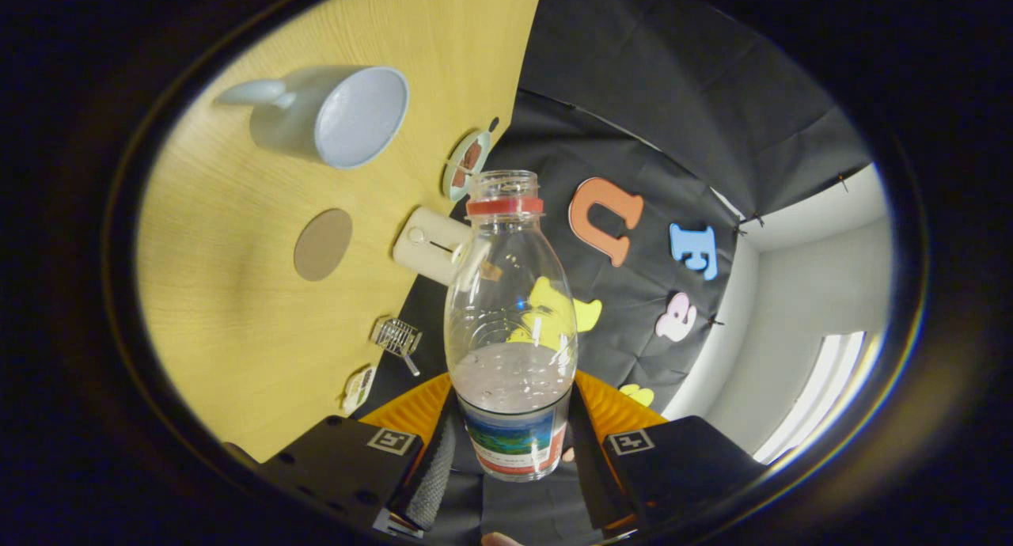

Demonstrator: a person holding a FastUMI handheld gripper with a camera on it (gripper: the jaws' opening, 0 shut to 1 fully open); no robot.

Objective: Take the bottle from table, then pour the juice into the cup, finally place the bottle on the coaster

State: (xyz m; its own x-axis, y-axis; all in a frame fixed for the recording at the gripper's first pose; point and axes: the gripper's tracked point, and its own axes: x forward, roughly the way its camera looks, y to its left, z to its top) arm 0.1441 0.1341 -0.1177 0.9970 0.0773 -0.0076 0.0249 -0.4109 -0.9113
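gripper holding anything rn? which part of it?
Yes: the gripper is shut on the bottle, its fingers pressing the labelled lower body, near the base. The cap is off.

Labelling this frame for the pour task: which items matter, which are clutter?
Task items:
- bottle, uncapped, clamped between the hand-held gripper fingers
- blue-grey cup
- round brown coaster

Clutter:
- cream box-like device
- small round dish
- small clear wire-like item
- small packet

The gripper [513, 443] has black blocks with square white-bordered markers, orange ribbed sections, and textured black pads [434, 471].
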